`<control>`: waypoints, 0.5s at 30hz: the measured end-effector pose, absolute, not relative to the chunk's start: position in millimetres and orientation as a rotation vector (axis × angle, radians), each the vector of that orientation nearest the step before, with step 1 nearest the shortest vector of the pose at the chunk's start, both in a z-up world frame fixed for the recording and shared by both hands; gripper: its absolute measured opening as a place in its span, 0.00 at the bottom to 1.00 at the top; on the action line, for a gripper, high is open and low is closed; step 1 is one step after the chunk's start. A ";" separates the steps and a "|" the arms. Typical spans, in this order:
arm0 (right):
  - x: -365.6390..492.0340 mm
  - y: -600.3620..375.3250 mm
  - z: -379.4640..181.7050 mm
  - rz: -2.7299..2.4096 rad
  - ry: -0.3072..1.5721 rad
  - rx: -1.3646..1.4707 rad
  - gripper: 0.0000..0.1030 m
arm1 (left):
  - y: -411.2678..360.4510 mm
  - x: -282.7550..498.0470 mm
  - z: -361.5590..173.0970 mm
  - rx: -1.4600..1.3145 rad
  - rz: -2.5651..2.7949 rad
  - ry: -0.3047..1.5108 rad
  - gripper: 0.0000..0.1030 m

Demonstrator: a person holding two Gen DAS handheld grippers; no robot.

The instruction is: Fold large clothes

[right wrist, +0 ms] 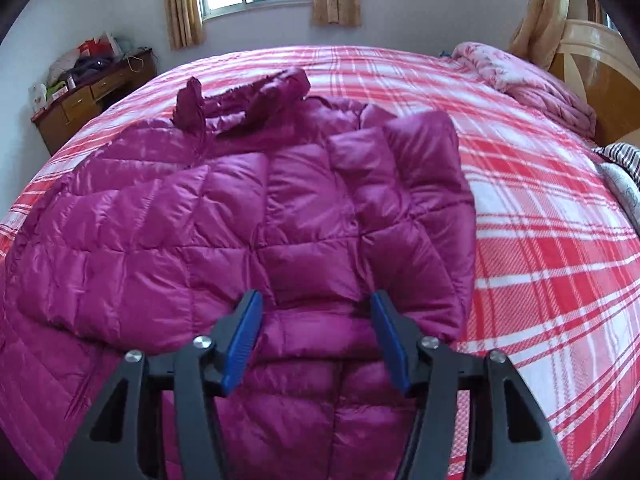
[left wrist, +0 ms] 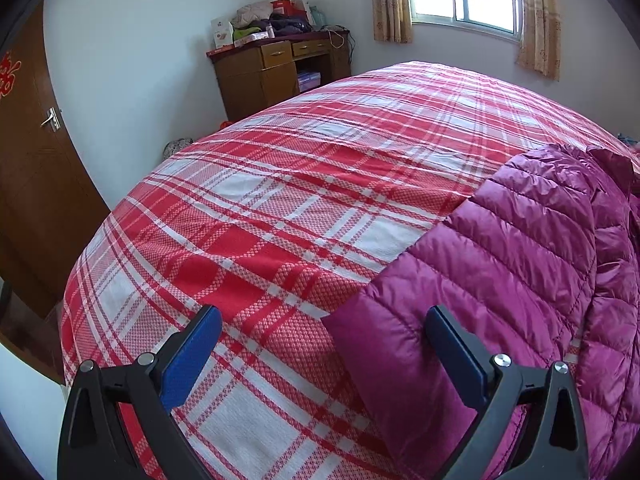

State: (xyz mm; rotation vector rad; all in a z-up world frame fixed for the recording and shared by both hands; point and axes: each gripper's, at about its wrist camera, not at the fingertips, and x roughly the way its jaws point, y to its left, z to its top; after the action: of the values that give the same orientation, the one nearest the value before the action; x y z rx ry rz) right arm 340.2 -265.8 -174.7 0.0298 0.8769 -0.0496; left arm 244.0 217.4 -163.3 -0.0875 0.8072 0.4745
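Observation:
A magenta quilted down jacket (right wrist: pixel 248 216) lies spread on the red-and-white plaid bed (right wrist: pixel 540 240), its hood (right wrist: pixel 256 92) at the far side. Its right sleeve (right wrist: pixel 416 184) is folded over the body. In the left wrist view the jacket's left sleeve (left wrist: pixel 500 248) stretches toward me, its cuff between my fingers. My left gripper (left wrist: pixel 324 320) is open just above the cuff end and the bedsheet (left wrist: pixel 280 200). My right gripper (right wrist: pixel 316 308) is open and empty, hovering over the jacket's lower body.
A wooden desk (left wrist: pixel 280 72) piled with clothes and boxes stands by the far wall. A brown door (left wrist: pixel 36 160) is at the left. A pink quilt (right wrist: pixel 532 84) and a wooden headboard (right wrist: pixel 592 76) are at the bed's right end.

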 end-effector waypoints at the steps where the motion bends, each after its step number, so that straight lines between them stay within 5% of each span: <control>1: 339.9 -263.6 -175.4 -0.055 0.883 0.017 0.58 | 217.3 243.4 -162.7 -0.095 0.472 0.806 0.99; 15: 335.5 -255.3 -179.2 -0.079 0.864 -0.038 0.58 | 209.5 235.5 -171.0 -0.170 0.405 0.818 0.99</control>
State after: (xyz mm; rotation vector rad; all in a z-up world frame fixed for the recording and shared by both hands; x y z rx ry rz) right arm 335.5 -255.3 -179.2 -0.0382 0.8638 -0.0792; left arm 235.5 209.5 -171.0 -0.1703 0.8183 0.4054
